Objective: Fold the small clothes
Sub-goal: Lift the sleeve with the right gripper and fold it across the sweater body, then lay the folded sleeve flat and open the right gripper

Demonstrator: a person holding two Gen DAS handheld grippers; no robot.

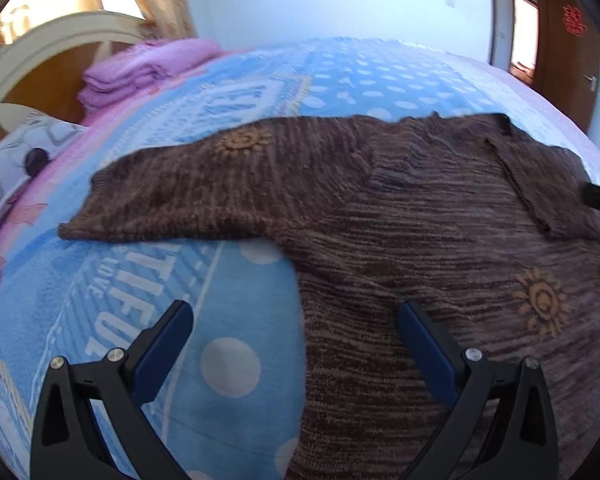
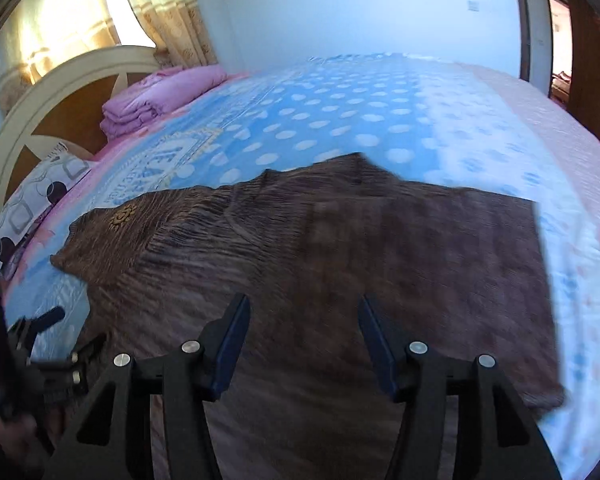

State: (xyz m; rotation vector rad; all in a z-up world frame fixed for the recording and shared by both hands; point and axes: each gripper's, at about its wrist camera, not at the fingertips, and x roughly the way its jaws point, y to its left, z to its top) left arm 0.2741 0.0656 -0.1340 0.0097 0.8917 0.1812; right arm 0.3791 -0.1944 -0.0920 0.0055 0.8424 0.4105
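Note:
A brown knitted sweater (image 1: 420, 220) with orange sun motifs lies flat on the blue dotted bedspread (image 1: 140, 280). One sleeve (image 1: 188, 192) stretches out to the left; the other sleeve (image 1: 540, 184) is folded in over the body. My left gripper (image 1: 296, 312) is open just above the sweater's left side edge, with nothing pinched. In the right wrist view the sweater (image 2: 300, 232) fills the middle, and my right gripper (image 2: 303, 304) hovers open over its body, with no cloth between the pads. One of the left gripper's fingers (image 2: 48, 318) shows at the lower left.
A folded pink blanket (image 2: 160, 96) and a patterned pillow (image 2: 32, 204) sit by the cream headboard (image 2: 60, 80) at the left. Curtains (image 2: 160, 12) hang behind. A brown door (image 1: 568, 48) stands at the far right. Bedspread extends beyond the sweater.

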